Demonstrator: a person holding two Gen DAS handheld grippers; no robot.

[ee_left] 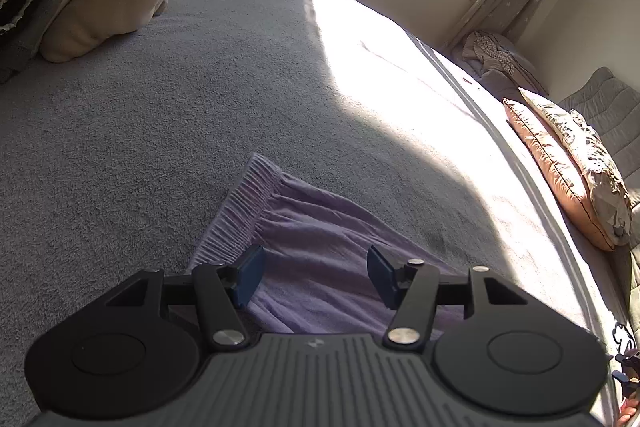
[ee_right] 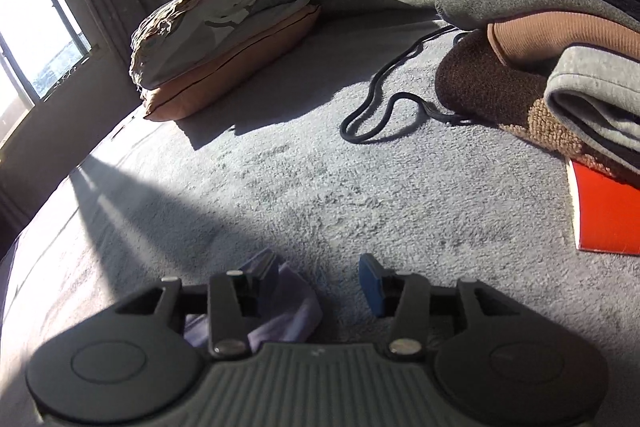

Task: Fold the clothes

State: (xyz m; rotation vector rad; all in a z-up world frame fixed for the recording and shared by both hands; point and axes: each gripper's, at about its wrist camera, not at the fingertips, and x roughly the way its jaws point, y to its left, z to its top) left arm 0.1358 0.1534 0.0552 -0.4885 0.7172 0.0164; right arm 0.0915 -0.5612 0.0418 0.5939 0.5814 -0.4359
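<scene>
both grippers gape wide, holding nothing. left gripper (ee_left: 316, 277) hovers over lilac shorts (ee_left: 320, 239) on grey blanket (ee_left: 160, 131), waistband at 11 o'clock; right gripper (ee_right: 318, 285) at hem corner. best pinch both corners evenly, fold flat.

Bedspread (ee_right: 320, 187) open ahead; clothes pile (ee_right: 560, 87), cord (ee_right: 384, 115) block right.

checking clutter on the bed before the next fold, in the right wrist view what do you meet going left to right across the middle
window → stacked pillows → black cord → pile of folded brown and grey clothes → red flat item poking out under the pile at the far right edge.
</scene>
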